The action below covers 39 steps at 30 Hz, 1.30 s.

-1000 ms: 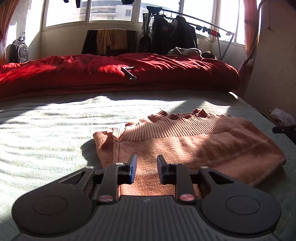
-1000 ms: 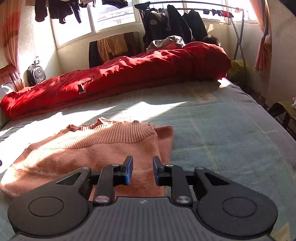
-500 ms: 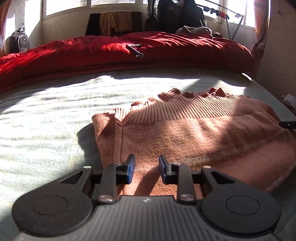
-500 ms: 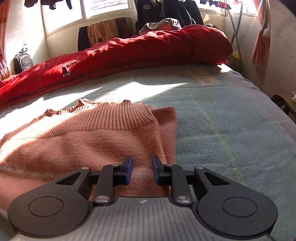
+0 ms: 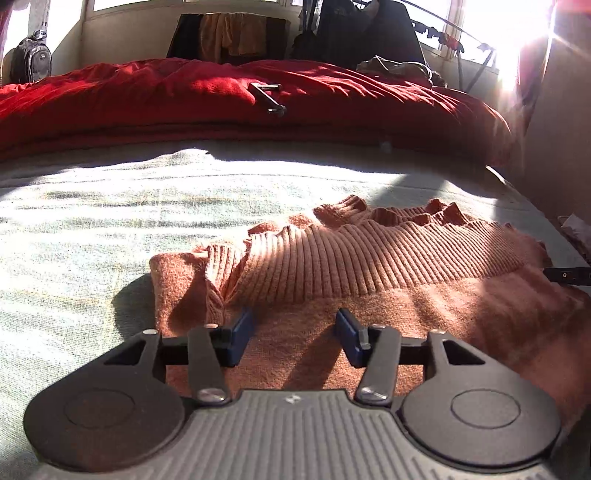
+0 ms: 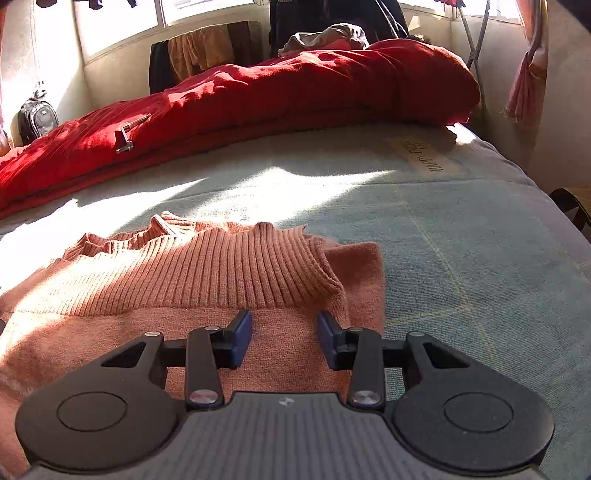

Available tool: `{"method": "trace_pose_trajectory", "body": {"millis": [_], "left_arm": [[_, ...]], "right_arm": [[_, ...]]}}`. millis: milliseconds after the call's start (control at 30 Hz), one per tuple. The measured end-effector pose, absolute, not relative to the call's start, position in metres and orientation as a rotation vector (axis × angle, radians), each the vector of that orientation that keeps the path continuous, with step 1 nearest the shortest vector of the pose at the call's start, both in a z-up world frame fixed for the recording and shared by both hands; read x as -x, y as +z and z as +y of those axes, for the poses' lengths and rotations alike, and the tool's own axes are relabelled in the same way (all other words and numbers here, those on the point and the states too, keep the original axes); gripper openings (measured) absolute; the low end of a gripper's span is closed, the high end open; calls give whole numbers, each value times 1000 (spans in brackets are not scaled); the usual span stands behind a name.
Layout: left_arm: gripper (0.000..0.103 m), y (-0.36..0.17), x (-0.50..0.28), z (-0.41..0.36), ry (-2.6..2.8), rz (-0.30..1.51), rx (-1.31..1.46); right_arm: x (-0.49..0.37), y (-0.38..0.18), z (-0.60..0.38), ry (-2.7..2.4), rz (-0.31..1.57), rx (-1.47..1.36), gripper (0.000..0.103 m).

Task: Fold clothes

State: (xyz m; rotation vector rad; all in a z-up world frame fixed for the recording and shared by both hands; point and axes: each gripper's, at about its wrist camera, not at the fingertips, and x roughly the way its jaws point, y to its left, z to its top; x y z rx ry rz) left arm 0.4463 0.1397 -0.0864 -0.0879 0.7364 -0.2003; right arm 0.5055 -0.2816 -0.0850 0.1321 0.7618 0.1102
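A salmon-pink knit sweater lies partly folded on the pale green bed cover, its ribbed band turned up across the middle. In the left wrist view my left gripper hovers open just above the sweater's left end, blue pads spread, nothing between them. The right wrist view shows the same sweater, and my right gripper is open low over its right end near the folded edge. A dark tip of the right gripper shows at the far right of the left wrist view.
A red duvet is piled along the far side of the bed with a small metal tool on it. Behind it are a clothes rack with dark jackets and a backpack. The bed cover runs bare to the right.
Both grippers have come down and forward onto the sweater, which now looks larger. Both pairs of fingers have spread from a narrow gap to a wide one.
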Motion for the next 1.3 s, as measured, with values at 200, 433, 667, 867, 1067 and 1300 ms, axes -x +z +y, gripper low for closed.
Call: {"method": "trace_pose_trajectory", "body": {"millis": [200, 433, 667, 867, 1067, 1300], "left_arm": [[56, -89, -448, 140, -197, 729, 96], [61, -66, -419, 129, -190, 700, 23], [68, -72, -373, 116, -196, 720, -58], [68, -72, -343, 123, -187, 736, -65], [71, -53, -340, 88, -277, 680, -113], [71, -65, -340, 52, -323, 705, -203]], "right_arm": [[-502, -90, -289, 132, 748, -174, 46], [-485, -69, -279, 143, 713, -125, 56], [-448, -55, -244, 260, 701, 28, 60], [-432, -75, -239, 229, 759, 149, 65], [-415, -55, -235, 268, 734, 120, 69], [-401, -64, -187, 361, 773, 187, 69]]}}
